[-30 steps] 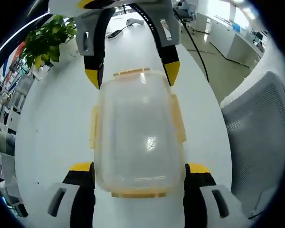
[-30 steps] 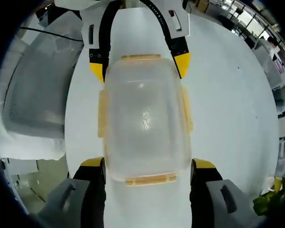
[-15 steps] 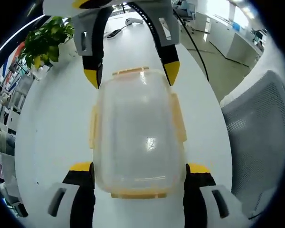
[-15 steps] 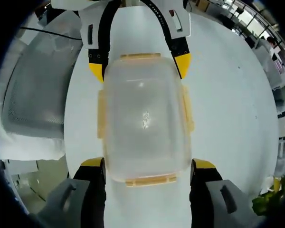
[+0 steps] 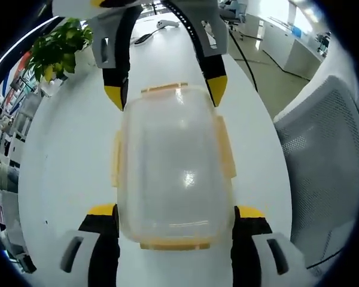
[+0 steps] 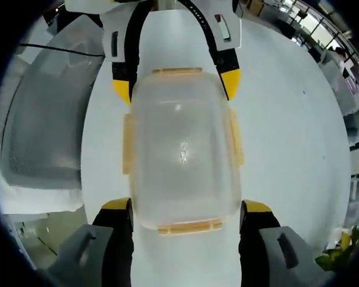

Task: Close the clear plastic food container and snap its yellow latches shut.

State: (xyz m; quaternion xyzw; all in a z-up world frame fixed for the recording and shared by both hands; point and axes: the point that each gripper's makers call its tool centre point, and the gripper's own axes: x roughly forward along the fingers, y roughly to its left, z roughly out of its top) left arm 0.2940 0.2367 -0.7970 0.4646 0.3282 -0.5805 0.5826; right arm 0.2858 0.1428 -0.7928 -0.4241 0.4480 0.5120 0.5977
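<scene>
The clear plastic container point(image 5: 173, 161) with its lid on lies lengthwise between my two grippers, over the white table point(image 5: 66, 149). Yellow latches point(image 5: 225, 149) run along its long sides and both ends; whether they are snapped down I cannot tell. My left gripper point(image 5: 175, 210) clamps the near end in the left gripper view, jaws against both corners. My right gripper point(image 5: 166, 94) clamps the far end there. In the right gripper view the same container point(image 6: 182, 149) sits between my right gripper point(image 6: 186, 206) below and the left gripper point(image 6: 175, 85) above.
A grey mesh office chair point(image 5: 323, 155) stands beside the table's edge, also seen as the chair point(image 6: 42, 119) in the right gripper view. A green potted plant point(image 5: 57, 51) and a black cable point(image 5: 146, 40) lie further along the table.
The container stays fixed between both grippers while the chair, plant and table slide slightly behind it, so both hands and the container have shifted together.
</scene>
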